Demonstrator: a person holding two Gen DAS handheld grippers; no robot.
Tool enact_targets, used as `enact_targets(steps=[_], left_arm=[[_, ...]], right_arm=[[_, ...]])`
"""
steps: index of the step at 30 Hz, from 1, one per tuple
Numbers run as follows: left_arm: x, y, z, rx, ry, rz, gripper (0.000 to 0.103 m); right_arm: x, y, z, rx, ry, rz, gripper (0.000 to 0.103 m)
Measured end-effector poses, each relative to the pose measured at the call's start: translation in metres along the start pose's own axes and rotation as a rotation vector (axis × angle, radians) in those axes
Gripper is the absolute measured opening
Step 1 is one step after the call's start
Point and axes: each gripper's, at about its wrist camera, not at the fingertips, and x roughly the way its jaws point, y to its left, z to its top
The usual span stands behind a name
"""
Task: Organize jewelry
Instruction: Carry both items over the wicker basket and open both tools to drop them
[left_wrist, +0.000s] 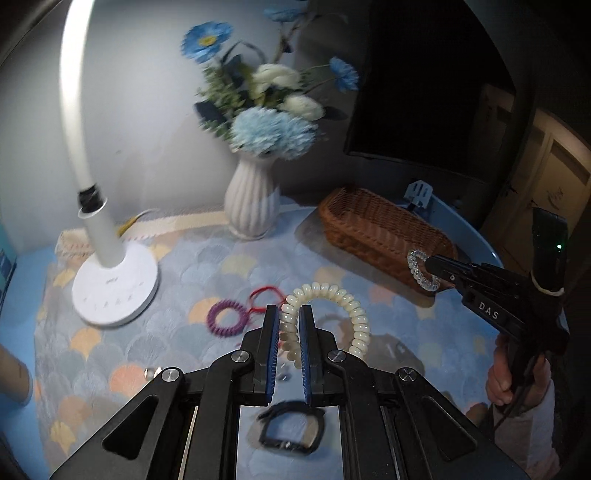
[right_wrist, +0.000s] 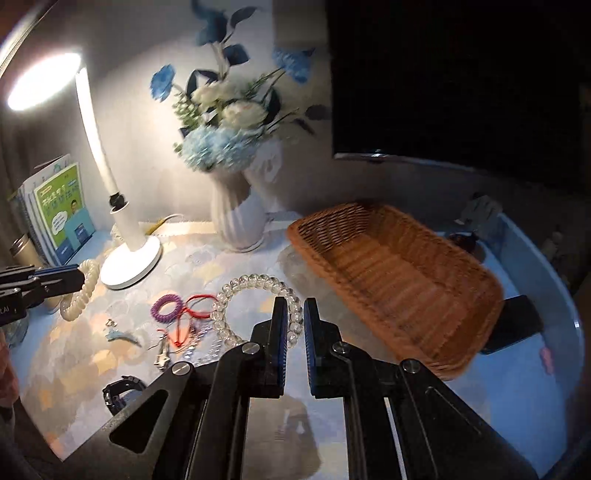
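Note:
My left gripper (left_wrist: 289, 314) is shut on a cream spiral bracelet (left_wrist: 343, 299) and holds it above the cloth; it also shows in the right wrist view (right_wrist: 79, 291). My right gripper (right_wrist: 294, 308) is shut on a clear spiral bracelet (right_wrist: 251, 282), held in the air close to the wicker basket (right_wrist: 399, 288); it also shows in the left wrist view (left_wrist: 419, 271) next to the basket (left_wrist: 384, 232). On the cloth lie a purple spiral band (right_wrist: 166, 306), a red cord (right_wrist: 192, 306) and a black watch (left_wrist: 291, 430).
A white desk lamp (left_wrist: 114, 284) stands at the left. A white vase with blue flowers (left_wrist: 253, 203) stands at the back. Books (right_wrist: 61, 210) lean at the far left. Small clips and trinkets (right_wrist: 162, 350) lie on the patterned cloth. A dark screen (right_wrist: 443, 92) hangs behind.

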Motion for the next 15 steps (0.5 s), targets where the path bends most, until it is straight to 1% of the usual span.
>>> enact_targets(steps=[2, 3, 5, 6, 7, 9, 12, 15], left_arm=[[0.011, -0.031, 0.03, 0.053, -0.006, -0.023, 0.01], [0.02, -0.046, 0.043, 0.071, 0.0, -0.046, 0.01], [0.043, -0.075, 0.066, 0.095, 0.028, -0.091, 0.01], [0.059, -0.086, 0.076, 0.098, 0.052, -0.106, 0.01], [0.076, -0.095, 0.085, 0.097, 0.077, -0.115, 0.01], [0.11, -0.111, 0.1, 0.099, 0.108, -0.117, 0.01], [0.159, -0.12, 0.115, 0.084, 0.141, -0.123, 0.01], [0.194, -0.124, 0.119, 0.067, 0.173, -0.111, 0.01]], right_arm=[[-0.009, -0.029, 0.012, 0.024, -0.017, -0.068, 0.011], [-0.01, -0.047, 0.017, 0.034, -0.024, -0.118, 0.011], [0.0, -0.075, 0.02, 0.069, -0.006, -0.178, 0.011], [0.008, -0.087, 0.018, 0.1, 0.016, -0.179, 0.011], [0.023, -0.1, 0.015, 0.143, 0.057, -0.171, 0.011], [0.051, -0.118, 0.008, 0.19, 0.123, -0.187, 0.011], [0.086, -0.126, 0.003, 0.206, 0.18, -0.189, 0.011], [0.11, -0.133, 0.0, 0.196, 0.227, -0.224, 0.011]])
